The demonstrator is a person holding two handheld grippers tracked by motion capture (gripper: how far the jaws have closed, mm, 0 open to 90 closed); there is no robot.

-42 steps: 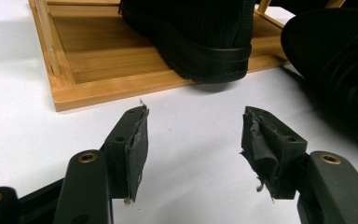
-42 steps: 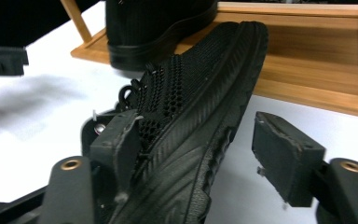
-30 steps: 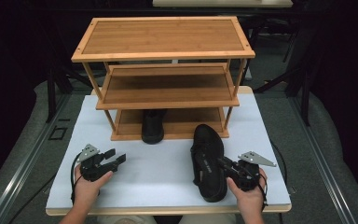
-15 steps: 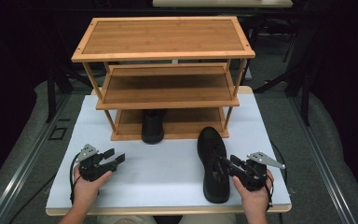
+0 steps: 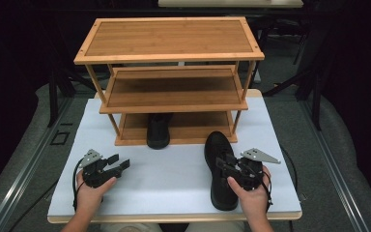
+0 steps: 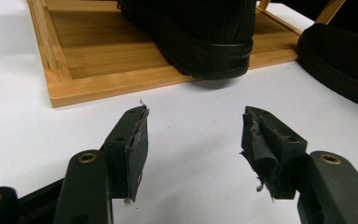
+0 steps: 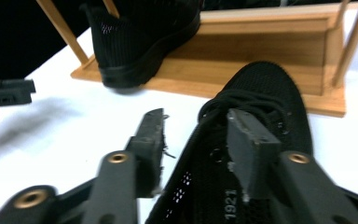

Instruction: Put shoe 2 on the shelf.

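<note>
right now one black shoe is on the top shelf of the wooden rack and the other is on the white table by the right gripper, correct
Not quite. The first black shoe sits on the bottom shelf of the wooden rack, heel sticking out over its front edge; the top shelf is bare. The high view shows this. The rest holds: the other shoe lies on the white table at the right gripper.

place: lab or test room | signs: white table [image 5: 174, 179] ahead of both grippers, dark curtained surround, grey floor [image 5: 24, 140] with metal rails left of the left gripper [image 5: 118, 166]
</note>
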